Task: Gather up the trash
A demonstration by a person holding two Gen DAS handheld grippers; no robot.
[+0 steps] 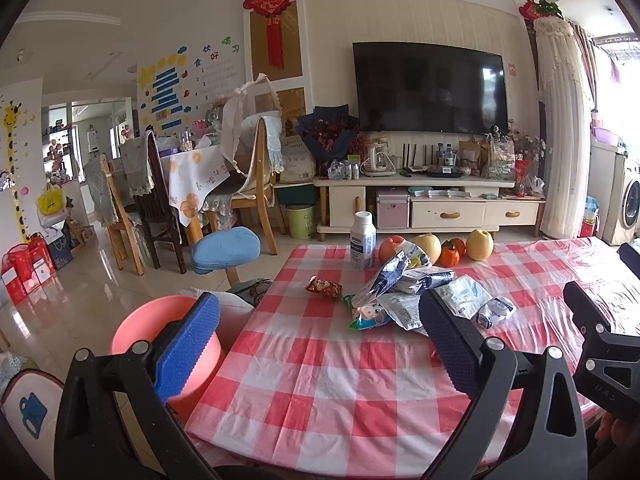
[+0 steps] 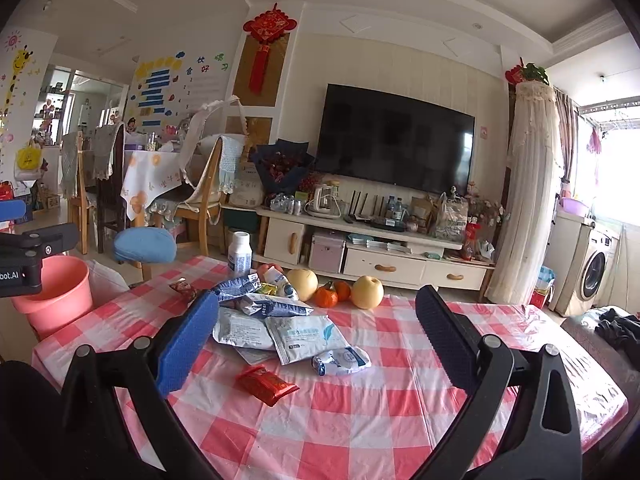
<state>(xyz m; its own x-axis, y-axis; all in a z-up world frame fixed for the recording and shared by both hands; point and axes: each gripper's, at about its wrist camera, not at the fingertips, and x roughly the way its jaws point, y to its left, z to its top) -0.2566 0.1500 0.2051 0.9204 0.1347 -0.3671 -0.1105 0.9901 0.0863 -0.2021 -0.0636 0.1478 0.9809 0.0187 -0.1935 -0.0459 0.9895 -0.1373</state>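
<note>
A pile of empty white and blue wrappers [image 1: 404,292] [image 2: 272,320] lies on the red-checked table [image 1: 320,392] [image 2: 360,420]. A small red snack wrapper [image 1: 324,286] lies left of the pile. Another red wrapper [image 2: 266,384] and a crumpled white packet [image 2: 340,360] lie nearest my right gripper [image 2: 316,344], which is open and holds nothing. My left gripper [image 1: 320,344] is open too, above the table's near left part. A pink bucket [image 1: 160,332] [image 2: 56,296] stands off the table's left edge.
A white bottle [image 1: 363,242] [image 2: 239,254], two pears [image 1: 479,245] and oranges [image 1: 452,254] stand at the table's far edge. A blue stool [image 1: 226,248] and dining chairs [image 1: 256,176] are beyond on the left. The TV cabinet [image 1: 432,204] lines the far wall.
</note>
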